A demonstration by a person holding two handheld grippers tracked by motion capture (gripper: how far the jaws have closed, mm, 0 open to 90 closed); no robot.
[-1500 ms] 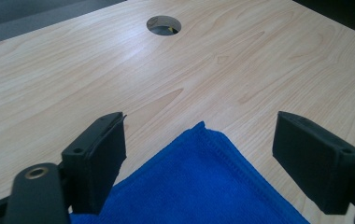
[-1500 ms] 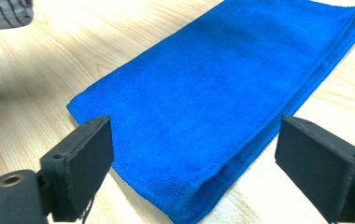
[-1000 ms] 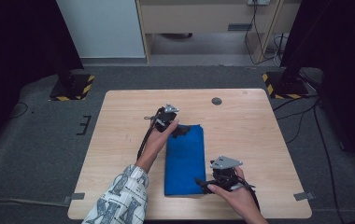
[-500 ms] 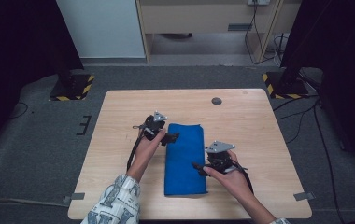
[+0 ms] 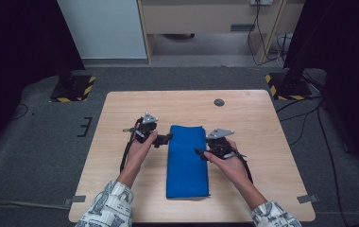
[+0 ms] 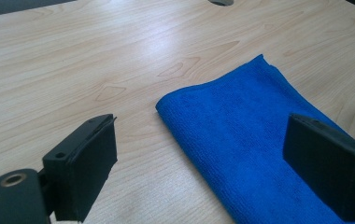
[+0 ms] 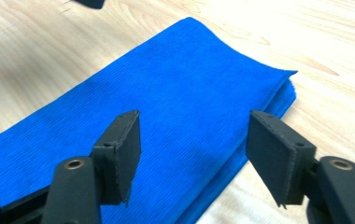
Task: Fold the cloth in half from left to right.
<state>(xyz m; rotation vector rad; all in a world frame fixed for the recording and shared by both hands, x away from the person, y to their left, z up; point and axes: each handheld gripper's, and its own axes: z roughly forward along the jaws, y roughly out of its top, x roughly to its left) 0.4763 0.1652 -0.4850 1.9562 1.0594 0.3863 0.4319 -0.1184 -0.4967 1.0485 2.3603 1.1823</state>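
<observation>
On the near half of the light wood-grain table (image 5: 121, 189), btwn your two forearms, lies the folded bright-blue microfibre cloth (image 5: 186, 161), a long flat rectangle running from close to your edge toward the table's middle, w/ nothing resting on it. Your right gripper (image 5: 199, 152) sits at the cloth's right long edge, jaws pointing inward over the fabric; in the right gripper view the black pads (image 7: 126, 156) stand apart w/ blue cloth (image 7: 180, 116) showing beneath and btwn them, not pinching it. Those jaws have just been closing and now stand at a medium gap, w/ the cloth's edge under the gap but not gripped. Your left gripper (image 5: 167, 138) is at the cloth's left side near its far corner, tips just beside the fabric. In the left gripper view its jaws are spread wide: one pad (image 6: 84, 165) is over bare wood, the other over the cloth (image 6: 241, 140), and nothing is clamped. Whether either pad touches the fabric, can't tell. Farther off, well beyond the cloth toward the table's far edge, a small dark round disc (image 5: 219, 102) sits on the wood. Past the table are grey floor (image 5: 40, 142) and yellow-black striped stand bases (image 5: 72, 89) at both far corners.
</observation>
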